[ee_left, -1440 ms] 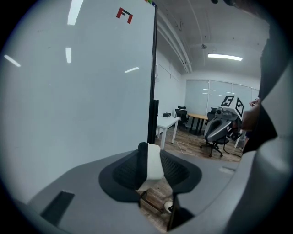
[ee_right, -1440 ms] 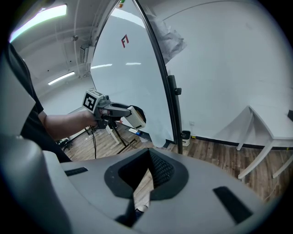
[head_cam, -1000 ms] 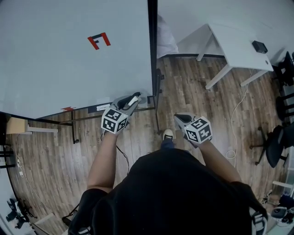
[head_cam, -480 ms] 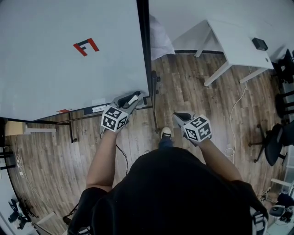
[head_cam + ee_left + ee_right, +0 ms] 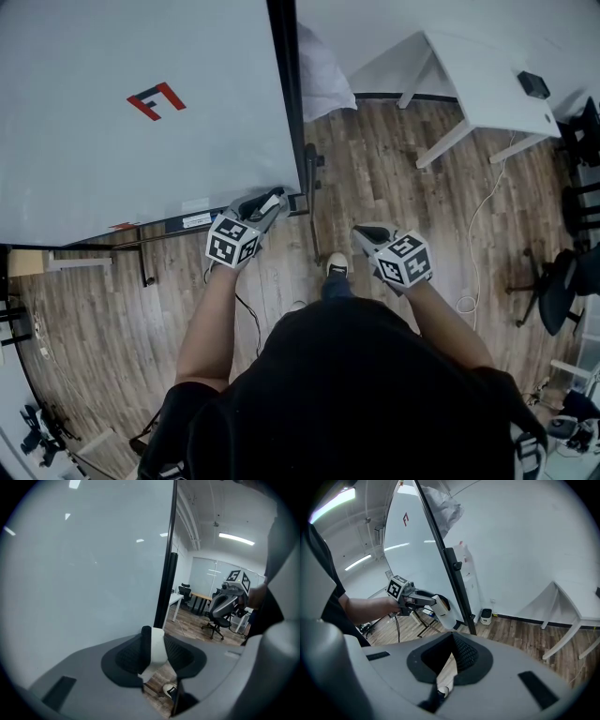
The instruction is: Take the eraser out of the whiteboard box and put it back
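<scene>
1. Whiteboard (image 5: 141, 131): fills the upper left of the head view. Its left and top edges are cut off by the frame. A red mark (image 5: 156, 99) sits on it, and a black post (image 5: 284, 94) runs down its right edge. I cannot pick out the box along the bottom rail.
2. Wooden floor (image 5: 394, 178): my own torso hides most of the near part.
3. White table (image 5: 487, 89): upper right. A small black item (image 5: 532, 84) lies on it, too small to identify.
4. Office chair (image 5: 561, 291): at the right edge, partly cut off.
5. My left gripper (image 5: 265, 204): at the board's lower right corner, jaws clamped on the eraser (image 5: 158, 646).
6. My right gripper (image 5: 363, 233): over the floor, well apart from the board. The jaws are closed together with nothing between them.
7. Eraser: a white block with a dark strip down one side, standing upright between my left jaws. Its lower end is hidden by the pads.
8. My shoe (image 5: 338, 269): between the two grippers, only the toe showing.

Change from a second ago: the board, its post and the red mark sit further left in the head view. Both grippers hold nearly the same places, the left one still gripping the eraser.
</scene>
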{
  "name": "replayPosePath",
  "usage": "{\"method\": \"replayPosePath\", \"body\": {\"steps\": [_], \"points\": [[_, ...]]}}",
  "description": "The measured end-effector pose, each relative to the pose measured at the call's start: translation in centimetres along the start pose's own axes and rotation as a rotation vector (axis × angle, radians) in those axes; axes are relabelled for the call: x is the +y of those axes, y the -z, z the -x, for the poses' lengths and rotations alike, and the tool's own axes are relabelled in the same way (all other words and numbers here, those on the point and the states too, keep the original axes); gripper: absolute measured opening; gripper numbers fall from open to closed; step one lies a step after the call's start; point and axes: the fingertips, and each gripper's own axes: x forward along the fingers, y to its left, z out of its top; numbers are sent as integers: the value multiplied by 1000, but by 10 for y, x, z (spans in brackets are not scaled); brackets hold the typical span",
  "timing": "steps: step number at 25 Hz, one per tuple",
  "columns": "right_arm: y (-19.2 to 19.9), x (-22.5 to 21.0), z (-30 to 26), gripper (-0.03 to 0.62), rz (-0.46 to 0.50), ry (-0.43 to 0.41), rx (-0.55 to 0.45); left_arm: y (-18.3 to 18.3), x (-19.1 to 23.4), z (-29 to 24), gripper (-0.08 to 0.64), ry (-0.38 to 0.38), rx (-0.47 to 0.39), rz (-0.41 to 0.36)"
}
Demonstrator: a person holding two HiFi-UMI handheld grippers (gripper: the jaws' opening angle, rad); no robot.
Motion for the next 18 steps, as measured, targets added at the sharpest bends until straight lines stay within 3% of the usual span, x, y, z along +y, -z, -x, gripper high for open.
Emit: {"method": "replayPosePath", "body": {"steps": [18], "points": [[7, -31, -4, -6, -43, 22, 16, 33, 8, -30, 150, 19, 79, 41]]}}
